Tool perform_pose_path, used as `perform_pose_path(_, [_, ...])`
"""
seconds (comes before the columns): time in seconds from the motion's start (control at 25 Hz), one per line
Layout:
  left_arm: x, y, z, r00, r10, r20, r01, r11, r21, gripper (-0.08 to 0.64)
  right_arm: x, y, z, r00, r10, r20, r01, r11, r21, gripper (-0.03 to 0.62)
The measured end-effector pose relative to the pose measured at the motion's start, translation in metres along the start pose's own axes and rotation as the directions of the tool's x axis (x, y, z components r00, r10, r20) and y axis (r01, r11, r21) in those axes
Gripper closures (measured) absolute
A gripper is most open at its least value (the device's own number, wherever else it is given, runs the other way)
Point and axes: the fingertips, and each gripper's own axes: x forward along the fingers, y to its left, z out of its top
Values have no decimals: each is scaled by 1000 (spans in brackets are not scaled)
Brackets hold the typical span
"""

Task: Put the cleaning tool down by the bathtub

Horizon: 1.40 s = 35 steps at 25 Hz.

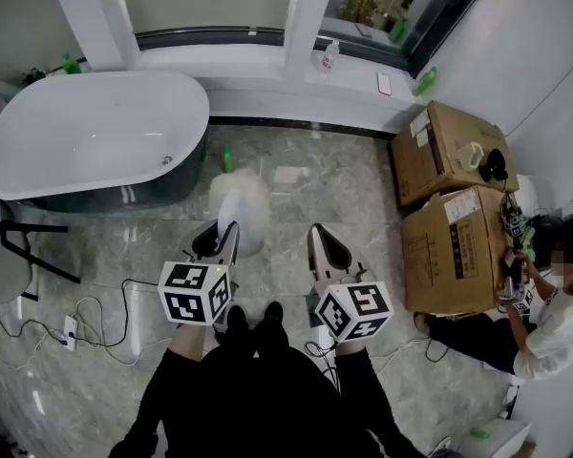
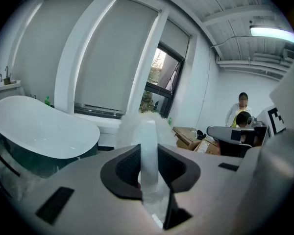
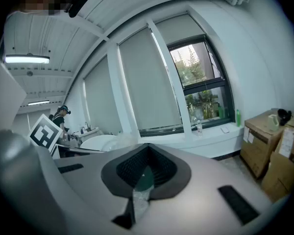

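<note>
A white oval bathtub [image 1: 95,132] stands at the upper left on the marble floor. My left gripper [image 1: 224,234] is shut on the white handle [image 2: 148,155] of a cleaning tool. Its fluffy white head [image 1: 241,198] points forward, above the floor to the right of the tub. In the left gripper view the handle runs upright between the dark pads, with the bathtub [image 2: 39,131] to the left. My right gripper [image 1: 327,246] hangs beside the left one, shut with nothing between its jaws [image 3: 146,173].
A small green bottle [image 1: 226,157] stands by the tub's right end. Two cardboard boxes [image 1: 449,208] sit at the right, with a seated person [image 1: 554,303] beside them. A black stool [image 1: 14,251] and a power strip with cables [image 1: 72,327] are at the left.
</note>
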Motion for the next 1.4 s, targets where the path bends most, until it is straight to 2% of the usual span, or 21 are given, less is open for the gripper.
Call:
perform_pose_path(0.32, [14,-12,3,1000,2,5,-2,1000,28,471,3,-18,1,1000,-3,-5,3,1000,10,594])
perform_pose_path(0.72, [28,-16,1,1000,3,-16,-3,1000,11,471,5,-37,-1,1000,1,-10,0,999,47,594])
perform_pose_path(1.08, [53,-29,1,999,26,-27,-25,1000,13,471,-5,-73,1,1000,-4,-6,4,997,81,593])
perform_pose_path(1.4, [70,-50,11,999,54,4,-54,997,59,471,-9,-106,6,1000,-7,-1,7,998,64,594])
